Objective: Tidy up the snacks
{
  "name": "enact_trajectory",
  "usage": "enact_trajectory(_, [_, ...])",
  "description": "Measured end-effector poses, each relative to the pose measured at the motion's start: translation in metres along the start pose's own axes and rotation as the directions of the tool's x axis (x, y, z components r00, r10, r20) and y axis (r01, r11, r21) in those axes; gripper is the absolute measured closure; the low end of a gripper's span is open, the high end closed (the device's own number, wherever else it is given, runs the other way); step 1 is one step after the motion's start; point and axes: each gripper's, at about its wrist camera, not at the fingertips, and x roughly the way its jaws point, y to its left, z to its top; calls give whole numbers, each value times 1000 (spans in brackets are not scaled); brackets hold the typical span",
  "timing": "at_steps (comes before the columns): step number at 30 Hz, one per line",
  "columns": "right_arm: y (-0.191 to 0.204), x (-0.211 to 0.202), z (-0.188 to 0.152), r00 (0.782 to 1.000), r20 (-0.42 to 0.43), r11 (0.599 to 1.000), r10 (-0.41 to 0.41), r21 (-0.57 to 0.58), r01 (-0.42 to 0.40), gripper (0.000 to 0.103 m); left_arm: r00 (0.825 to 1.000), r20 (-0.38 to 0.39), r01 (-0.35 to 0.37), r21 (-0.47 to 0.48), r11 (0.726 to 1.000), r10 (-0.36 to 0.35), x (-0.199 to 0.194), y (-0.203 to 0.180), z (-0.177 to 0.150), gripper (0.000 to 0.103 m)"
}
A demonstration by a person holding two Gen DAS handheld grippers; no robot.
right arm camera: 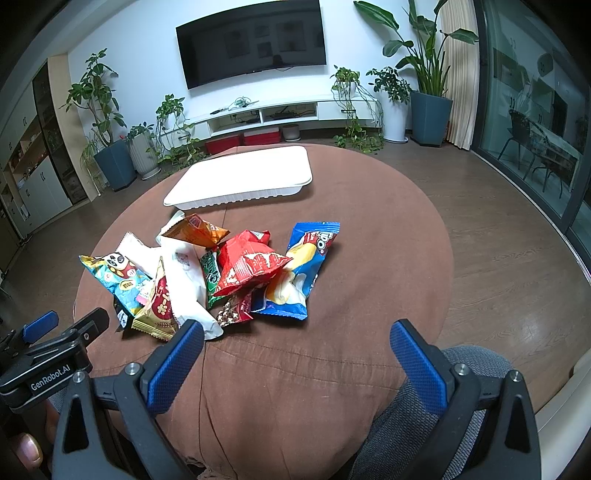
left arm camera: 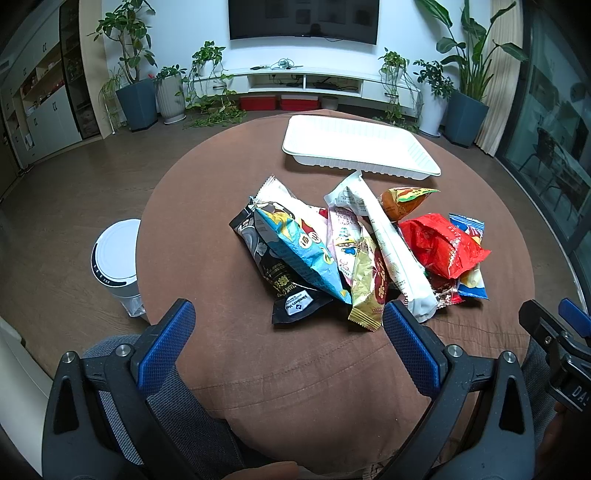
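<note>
Brown table [left arm camera: 229, 369]: snack pile [left arm camera: 354, 251], tray [left arm camera: 362, 147].

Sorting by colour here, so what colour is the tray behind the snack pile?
The tray is plain white, clearest in the left wrist view.

A round table [left arm camera: 258, 369] covered in brown cloth stands on a wood floor [left arm camera: 92, 177]. A white bin [left arm camera: 116, 266] sits on the floor beside the table's left edge. Beyond its far edge, a dark television [left arm camera: 303, 18] hangs above a white cabinet [left arm camera: 314, 79], flanked by potted plants [left arm camera: 133, 74].
</note>
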Motion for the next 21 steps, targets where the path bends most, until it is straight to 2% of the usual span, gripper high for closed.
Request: enact_trajectory(21, [-1,2,-3,1000,-5,1000,-2,2,2,0,1000,-3,-3,0,1000,3,1,0,-2,0])
